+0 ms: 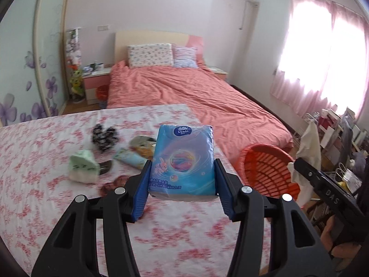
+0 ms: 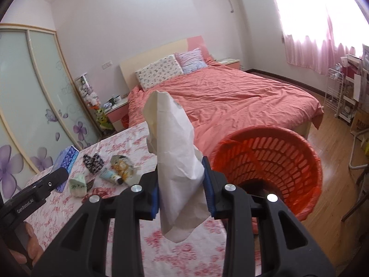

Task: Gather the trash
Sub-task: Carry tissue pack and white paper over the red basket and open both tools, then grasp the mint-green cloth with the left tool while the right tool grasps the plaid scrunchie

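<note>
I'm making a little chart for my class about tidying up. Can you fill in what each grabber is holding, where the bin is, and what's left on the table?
left gripper: shut on blue tissue pack, held above the table
right gripper: shut on crumpled white paper
bin: orange basket, beside the table's right edge, near the bed
table: pink flowered cloth
left on table: green pouch, black-and-white heart pouch, tube, yellow wrapper
</note>
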